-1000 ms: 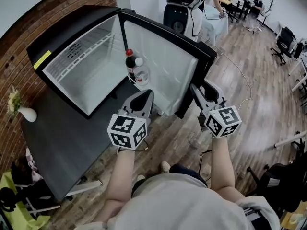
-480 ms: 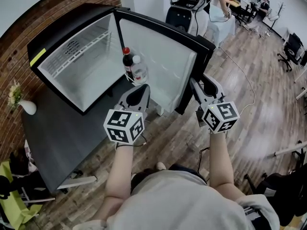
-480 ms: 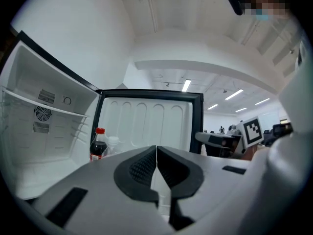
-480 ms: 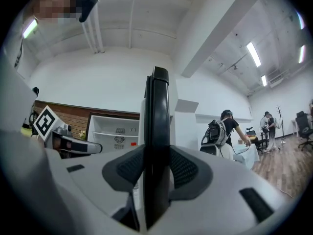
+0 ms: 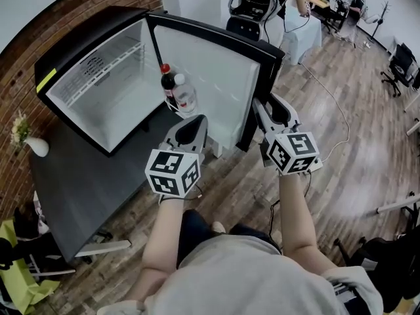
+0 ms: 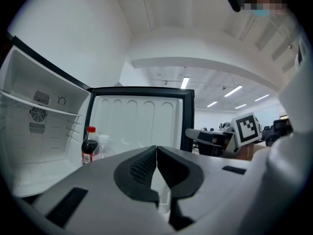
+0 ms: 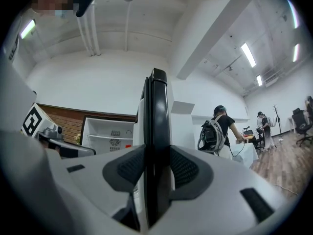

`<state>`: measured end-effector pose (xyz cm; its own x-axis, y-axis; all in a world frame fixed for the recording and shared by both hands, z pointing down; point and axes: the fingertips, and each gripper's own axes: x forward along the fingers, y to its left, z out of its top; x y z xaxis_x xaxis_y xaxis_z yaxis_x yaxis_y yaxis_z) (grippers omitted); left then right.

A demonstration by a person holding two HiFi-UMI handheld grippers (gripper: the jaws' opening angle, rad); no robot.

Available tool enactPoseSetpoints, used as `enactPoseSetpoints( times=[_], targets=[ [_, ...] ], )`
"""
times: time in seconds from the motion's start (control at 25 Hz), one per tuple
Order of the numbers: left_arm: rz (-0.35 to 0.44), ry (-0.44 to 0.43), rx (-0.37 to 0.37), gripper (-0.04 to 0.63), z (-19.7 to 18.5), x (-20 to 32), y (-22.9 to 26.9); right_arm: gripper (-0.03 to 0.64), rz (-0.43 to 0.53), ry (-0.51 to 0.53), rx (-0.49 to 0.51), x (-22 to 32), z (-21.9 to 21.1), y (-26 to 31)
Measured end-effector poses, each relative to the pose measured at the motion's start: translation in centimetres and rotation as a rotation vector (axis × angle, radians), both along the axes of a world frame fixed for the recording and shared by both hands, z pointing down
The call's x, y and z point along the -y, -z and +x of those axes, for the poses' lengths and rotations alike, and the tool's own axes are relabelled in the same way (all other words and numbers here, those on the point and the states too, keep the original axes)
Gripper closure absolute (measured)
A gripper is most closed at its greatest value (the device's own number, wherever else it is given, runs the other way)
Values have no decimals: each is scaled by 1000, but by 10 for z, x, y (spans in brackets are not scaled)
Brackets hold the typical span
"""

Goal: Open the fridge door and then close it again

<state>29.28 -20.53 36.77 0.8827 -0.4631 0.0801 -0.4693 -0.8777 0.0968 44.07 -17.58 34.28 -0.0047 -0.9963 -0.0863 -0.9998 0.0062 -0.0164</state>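
The right gripper [image 7: 157,166] clamps the fridge door [image 5: 210,77] at its free edge — stiff, probably swinging lightly — left gripper [image 6: 156,166] clenched, empty.

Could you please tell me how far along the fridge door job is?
Opening looks done: the fridge door stands wide open. In hand: the right gripper is clamped on its free edge, while the left gripper is shut and empty. Left: swinging the door shut.

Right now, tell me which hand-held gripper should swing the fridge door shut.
Right, probably. The right hand-held gripper, its jaws just closed further, clamps the open fridge door at its free edge. The left hand-held gripper is shut on nothing, apart from the door.
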Motion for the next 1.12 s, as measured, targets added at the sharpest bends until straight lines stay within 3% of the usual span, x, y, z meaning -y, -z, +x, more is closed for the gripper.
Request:
enactPoseSetpoints(
  times=[0.48, 1.12],
  targets=[
    [-11, -22, 4, 588, 15, -3, 2, 469, -21, 56, 27, 3, 8, -1],
    [-26, 20, -25, 588, 9, 9, 9, 469, -6, 64, 44, 4, 13, -3]
  ],
)
